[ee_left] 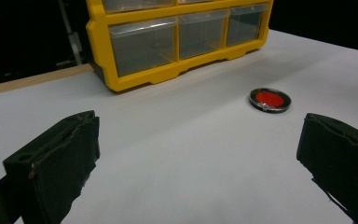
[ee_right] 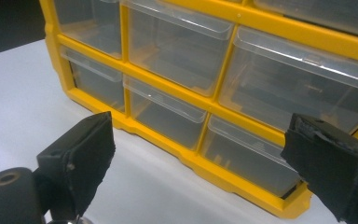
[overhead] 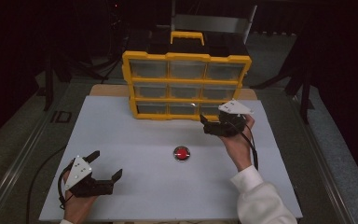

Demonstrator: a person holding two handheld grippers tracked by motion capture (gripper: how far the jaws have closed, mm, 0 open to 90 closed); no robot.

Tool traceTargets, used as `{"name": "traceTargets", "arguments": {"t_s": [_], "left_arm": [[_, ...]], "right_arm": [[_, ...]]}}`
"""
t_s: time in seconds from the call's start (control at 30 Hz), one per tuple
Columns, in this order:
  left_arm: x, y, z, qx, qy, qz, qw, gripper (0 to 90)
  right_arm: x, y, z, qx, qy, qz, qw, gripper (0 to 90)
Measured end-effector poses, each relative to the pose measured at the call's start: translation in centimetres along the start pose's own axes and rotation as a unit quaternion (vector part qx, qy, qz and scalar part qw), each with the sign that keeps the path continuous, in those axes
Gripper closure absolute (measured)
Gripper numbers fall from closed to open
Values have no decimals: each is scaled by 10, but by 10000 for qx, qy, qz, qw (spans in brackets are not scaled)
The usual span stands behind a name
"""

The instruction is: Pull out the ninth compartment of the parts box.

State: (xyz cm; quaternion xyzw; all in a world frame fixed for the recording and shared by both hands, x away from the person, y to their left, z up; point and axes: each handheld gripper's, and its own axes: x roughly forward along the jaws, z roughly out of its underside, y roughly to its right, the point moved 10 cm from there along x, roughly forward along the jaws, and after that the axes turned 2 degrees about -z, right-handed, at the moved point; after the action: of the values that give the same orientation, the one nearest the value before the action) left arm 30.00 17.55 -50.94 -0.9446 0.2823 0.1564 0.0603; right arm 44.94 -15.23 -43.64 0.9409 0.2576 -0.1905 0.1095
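Drawer cabinet (overhead: 186, 86) stands upright, long axis across the bench (overhead: 135, 140), facing the gaping right tongs (overhead: 205, 125); its bottom-right drawer (ee_right: 247, 156) is partly hidden; left tongs (overhead: 107, 165) gape.

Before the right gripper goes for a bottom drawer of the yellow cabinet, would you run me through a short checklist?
1. right gripper jaws open: ok.
2. Jaws empty: ok.
3. Lined up with the bottom row of the yellow drawer cabinet: ok, though which drawer it aims at: cannot tell.
4. Bottom drawers shut: ok.
5. left gripper open and apart from the cabinet: ok.
6. red disc out of the approach path, mid-table: ok.
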Motion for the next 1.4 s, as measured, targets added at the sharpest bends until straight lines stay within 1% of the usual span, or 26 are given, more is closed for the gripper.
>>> {"name": "traceTargets", "arguments": {"t_s": [0.03, 0.23, 0.4, 0.43, 0.57, 0.67, 0.7, 0.77, 0.87, 0.97, 1.0, 1.03, 1.2, 1.27, 1.33, 1.4], "left_arm": [[0, 0, 0, 6, -3, -7, 10000, 0], [0, -1, 1, 6, -16, -15, 10000, 0], [0, -1, 0, 13, -18, -14, 10000, 0], [0, -1, 1, -1, -29, -16, 10000, 0], [0, -1, 1, 7, -22, -18, 10000, 0], [0, -1, 1, 5, -25, -25, 10000, 0], [0, -1, 1, -2, -27, -27, 10000, 0], [0, -1, 1, 3, -26, -30, 10000, 0], [0, -1, 1, 2, -28, -28, 10000, 0], [0, -2, 1, 2, -28, -29, 10000, 0], [0, -2, 1, 2, -28, -29, 10000, 0], [0, -2, 1, -2, -26, -28, 10000, 0], [0, -1, 2, 4, -38, -23, 10000, 0], [0, -2, 2, -8, -30, -24, 10000, 0], [0, -2, 2, -8, -32, -22, 10000, 0], [0, -2, 2, -14, -39, -19, 10000, 0]], "right_arm": [[2, 0, 0, 13, 0, -10, 10000, 83], [13, 4, 1, -86, -32, 69, 9999, 83], [19, 6, -3, -124, -8, 91, 9999, 83], [22, 8, -4, -160, -12, 112, 9998, 83], [28, 10, -6, -100, 15, 124, 9999, 83], [32, 10, -7, -120, 4, 126, 9998, 84], [36, 10, -6, -195, -41, 163, 9997, 84], [38, 10, -5, -260, -84, 180, 9995, 84], [43, 13, -4, -242, -109, 202, 9994, 84], [46, 15, -3, -282, -140, 225, 9992, 84], [47, 16, -2, -321, -177, 248, 9990, 84], [51, 17, 1, -423, -245, 307, 9983, 84], [58, 21, 8, -433, -379, 309, 9979, 84], [62, 24, 12, -421, -497, 311, 9974, 88], [63, 25, 14, -471, -560, 337, 9968, 88], [65, 27, 16, -572, -641, 389, 9955, 88]]}}
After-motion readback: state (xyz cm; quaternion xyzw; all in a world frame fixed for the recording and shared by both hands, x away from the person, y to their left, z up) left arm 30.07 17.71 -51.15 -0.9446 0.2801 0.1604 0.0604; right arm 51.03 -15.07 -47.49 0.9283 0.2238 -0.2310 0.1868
